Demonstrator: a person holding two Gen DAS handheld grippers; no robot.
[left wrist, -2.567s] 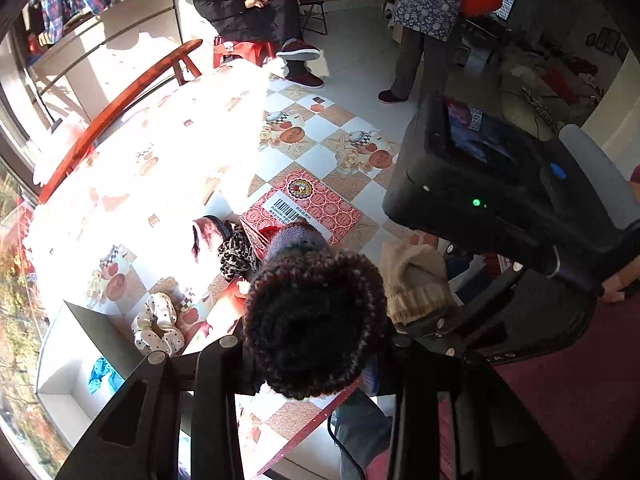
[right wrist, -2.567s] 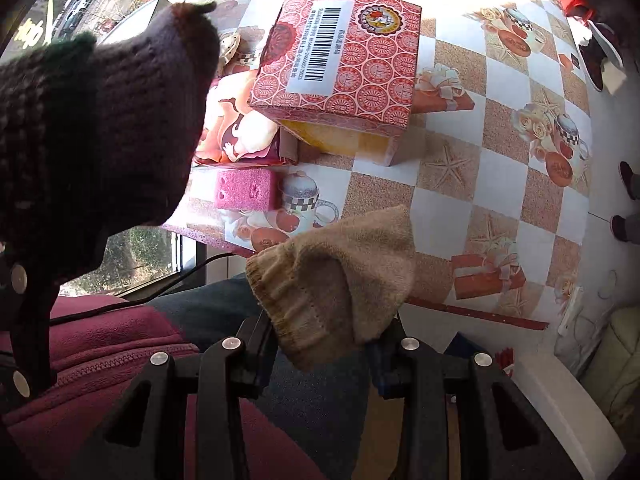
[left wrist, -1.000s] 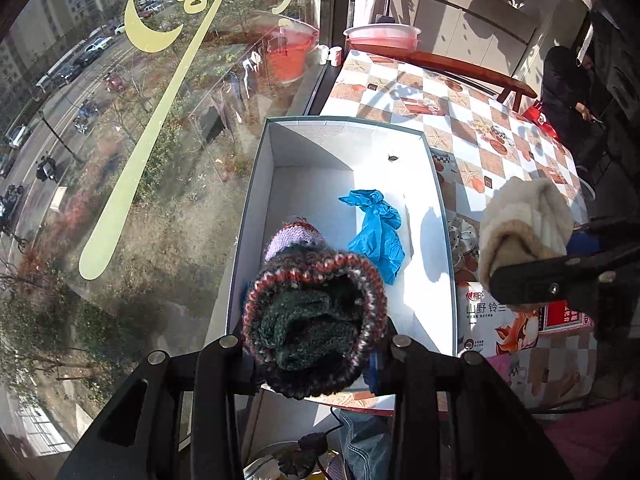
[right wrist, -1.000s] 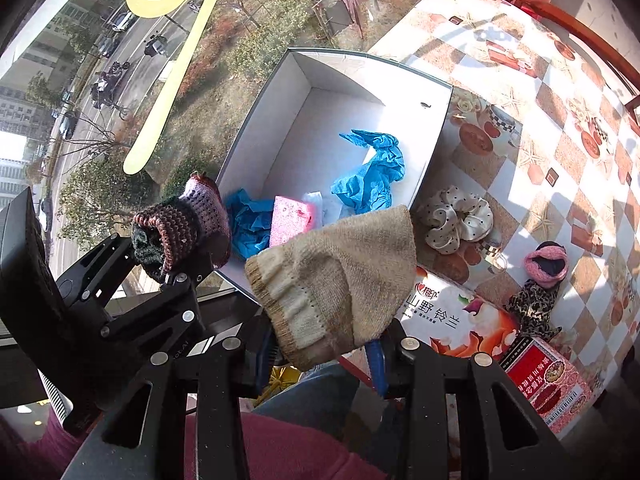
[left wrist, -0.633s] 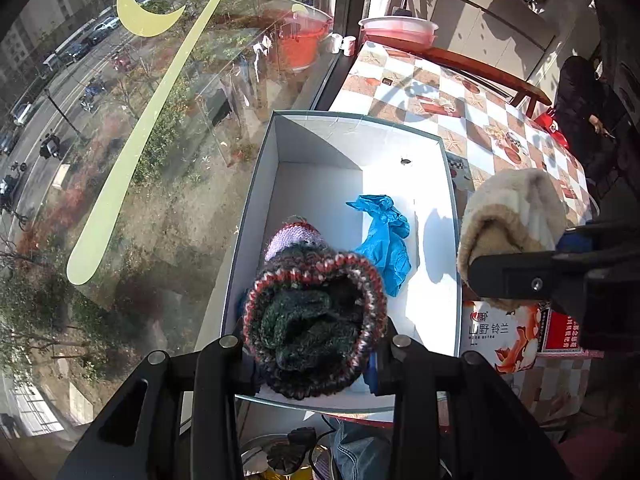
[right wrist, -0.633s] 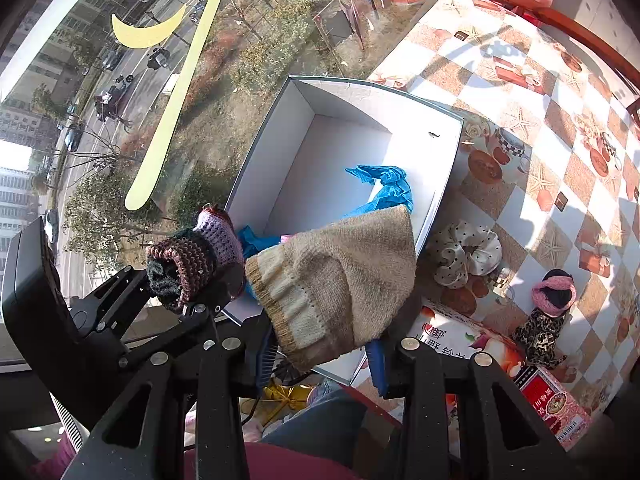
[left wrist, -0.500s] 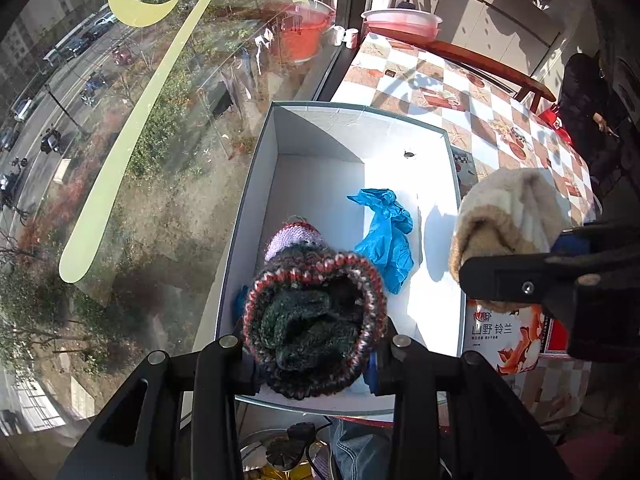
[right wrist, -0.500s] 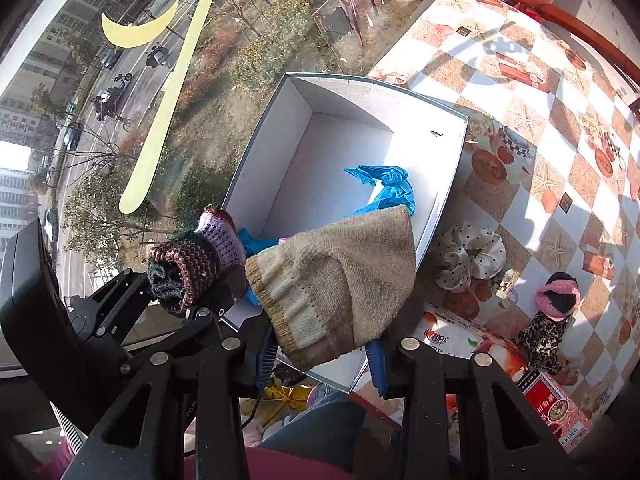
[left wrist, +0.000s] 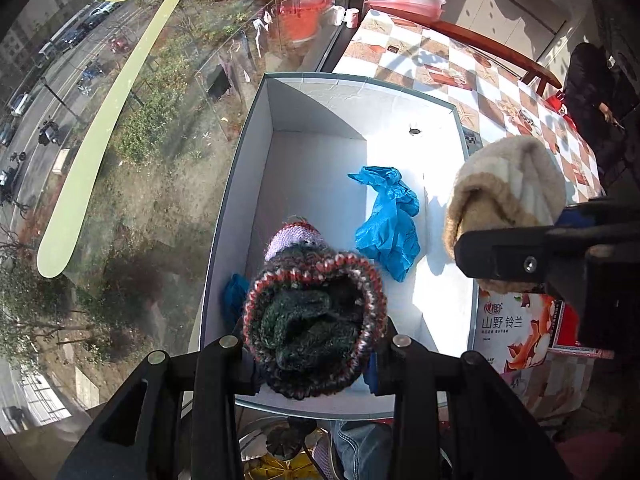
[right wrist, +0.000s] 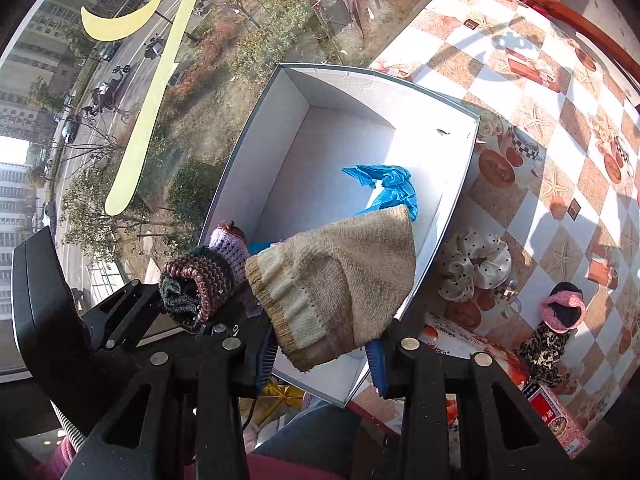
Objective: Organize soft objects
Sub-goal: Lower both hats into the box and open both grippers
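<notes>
Both claws have dropped closer over the white box. Left gripper stays clamped on the dark knit sock, right gripper on the beige knit sock. Box now sits directly ahead of both fingertips, so release looks next.

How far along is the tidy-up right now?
Done: a blue glove lies in the white box. In hand: left tongs grip a dark knitted hat, right tongs a beige hat, both above the box. Left: spotted scrunchie, pink scrunchie.
</notes>
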